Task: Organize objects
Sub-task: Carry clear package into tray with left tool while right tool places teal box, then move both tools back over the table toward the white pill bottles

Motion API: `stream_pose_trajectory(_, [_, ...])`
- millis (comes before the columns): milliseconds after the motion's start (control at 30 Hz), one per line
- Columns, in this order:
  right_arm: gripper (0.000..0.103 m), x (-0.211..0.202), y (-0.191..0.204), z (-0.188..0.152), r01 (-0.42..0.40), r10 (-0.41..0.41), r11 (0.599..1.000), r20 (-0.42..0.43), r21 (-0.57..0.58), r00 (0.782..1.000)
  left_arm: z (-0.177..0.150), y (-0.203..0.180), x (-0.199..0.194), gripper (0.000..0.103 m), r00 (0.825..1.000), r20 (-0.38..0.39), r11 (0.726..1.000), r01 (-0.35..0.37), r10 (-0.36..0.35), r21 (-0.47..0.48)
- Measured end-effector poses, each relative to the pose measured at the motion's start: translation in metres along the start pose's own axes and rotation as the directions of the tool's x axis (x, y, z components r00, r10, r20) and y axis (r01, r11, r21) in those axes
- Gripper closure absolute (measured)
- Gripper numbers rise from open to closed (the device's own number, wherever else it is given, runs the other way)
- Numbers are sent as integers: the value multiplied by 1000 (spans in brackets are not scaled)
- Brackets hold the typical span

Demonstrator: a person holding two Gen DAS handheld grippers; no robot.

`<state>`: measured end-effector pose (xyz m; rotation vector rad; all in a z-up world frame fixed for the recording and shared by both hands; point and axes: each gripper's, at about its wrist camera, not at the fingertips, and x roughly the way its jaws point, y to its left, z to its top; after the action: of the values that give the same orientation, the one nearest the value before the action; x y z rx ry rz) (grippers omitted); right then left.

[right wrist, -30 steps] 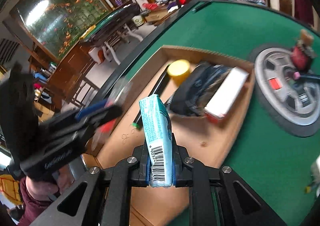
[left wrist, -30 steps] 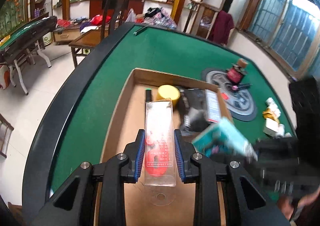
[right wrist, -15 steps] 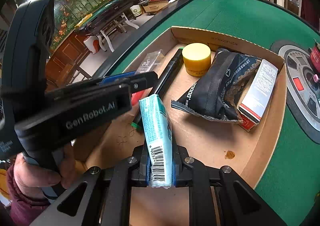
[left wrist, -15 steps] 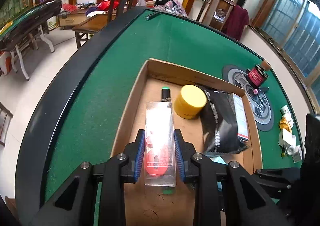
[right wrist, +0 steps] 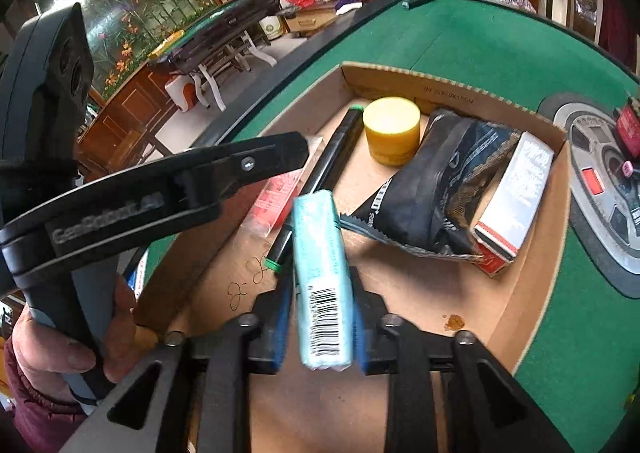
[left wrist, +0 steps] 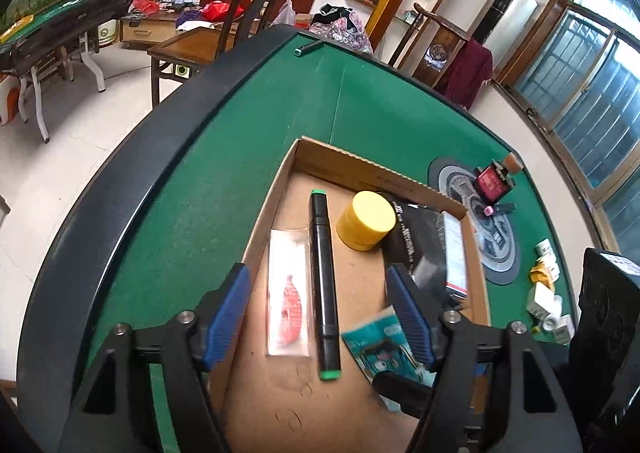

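Observation:
A shallow cardboard box [left wrist: 340, 157] sits on the green felt table. In it lie a clear pack with a red item [left wrist: 289, 301], a black marker with green ends [left wrist: 323, 281], a yellow jar [left wrist: 366, 221], a black pouch [left wrist: 420, 233] and a white-red carton [left wrist: 456, 257]. My left gripper [left wrist: 320, 313] is open above the pack and marker. My right gripper [right wrist: 320, 317] holds a light-blue packet [right wrist: 322, 285] between slightly parted pads, low over the box floor [right wrist: 400, 285]. The packet also shows in the left wrist view [left wrist: 380, 345].
A round grey mat [left wrist: 480, 221] with a red-black item [left wrist: 494, 183] lies right of the box. Small white and yellow things [left wrist: 548, 293] sit at the table's right edge. A dark pen [left wrist: 310, 48] lies at the far rim. Chairs and tables stand beyond.
My left gripper opened and let go of the clear pack, which now lies in the box beside the marker. My right gripper lowered the blue packet toward the box floor, and its pads have parted slightly.

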<state>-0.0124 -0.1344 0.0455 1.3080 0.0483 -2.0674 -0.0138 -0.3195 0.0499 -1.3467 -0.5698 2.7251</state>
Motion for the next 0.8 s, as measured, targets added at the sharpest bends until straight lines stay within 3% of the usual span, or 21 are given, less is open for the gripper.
stream_pose_trajectory(100, [41, -18, 2, -1, -15, 16, 1000, 47, -6, 999, -3, -3, -13, 30, 1000, 7, 1000, 17, -17, -19])
stream_pose_trajectory(267, [36, -58, -2, -8, -13, 15, 1000, 98, -26, 995, -12, -14, -44, 30, 997, 33, 997, 67, -66, -37])
stream_pose_trajectory(433, [21, -113, -32, -18, 103, -101, 995, 114, -12, 988, -19, -39, -94, 27, 986, 99, 991, 134, -135, 15])
stream_pose_trajectory(567, [14, -168, -89, -31, 206, -213, 975, 85, 88, 973, -23, -70, -140, 26, 964, 169, 978, 192, -203, 80])
stream_pose_trajectory(633, [11, -200, -120, -39, 272, -284, 945, 45, 181, 958, -27, -87, -164, 25, 947, 202, 967, 228, -248, 117])
stream_pose_trajectory(700, [11, -250, -148, -57, 269, -306, 925, 108, 269, 946, -30, -105, -188, 23, 927, 245, 954, 252, -285, 161])
stream_pose_trajectory(800, [11, -324, -170, -78, 315, -405, 878, 208, 361, 890, -30, -135, -220, 18, 897, 309, 938, 248, -317, 244])
